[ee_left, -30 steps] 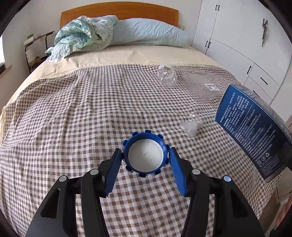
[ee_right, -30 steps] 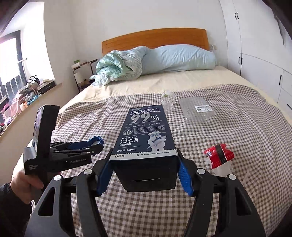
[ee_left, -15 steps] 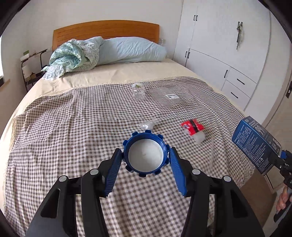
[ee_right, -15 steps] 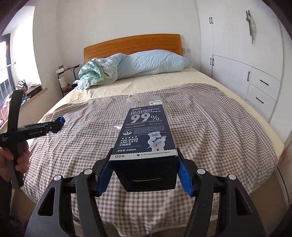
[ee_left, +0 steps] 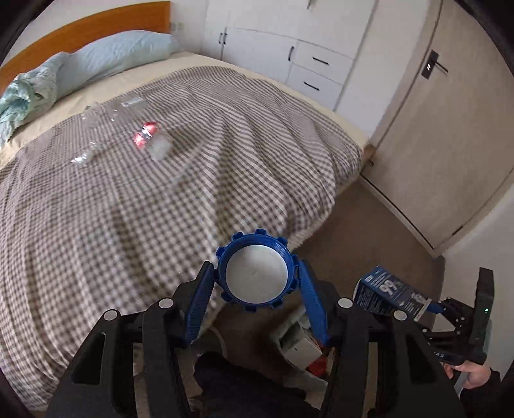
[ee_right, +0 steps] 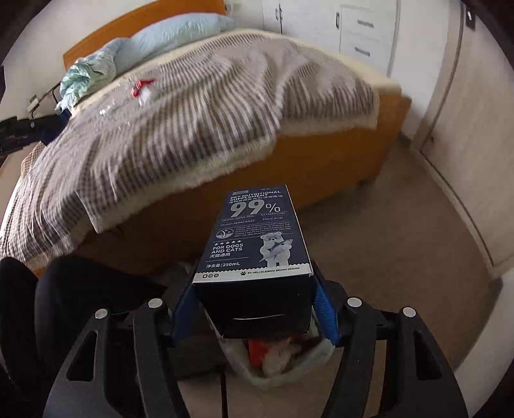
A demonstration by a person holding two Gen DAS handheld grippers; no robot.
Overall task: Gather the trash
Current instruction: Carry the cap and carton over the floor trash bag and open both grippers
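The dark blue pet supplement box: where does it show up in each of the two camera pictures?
Left wrist view: the dark blue box is small at lower right, clamped in the right gripper.
Right wrist view: the box fills the lower centre, pinched between the blue fingers.
Shared landmark: the red and white wrapper on the checked bedspread.

bed [ee_left: 180, 199] with brown-checked cover, orange wood headboard [ee_left: 80, 29], light-blue pillow [ee_left: 115, 54], white wardrobe with drawers [ee_left: 298, 48], beige door [ee_left: 449, 128], tan floor [ee_right: 401, 225], daylight
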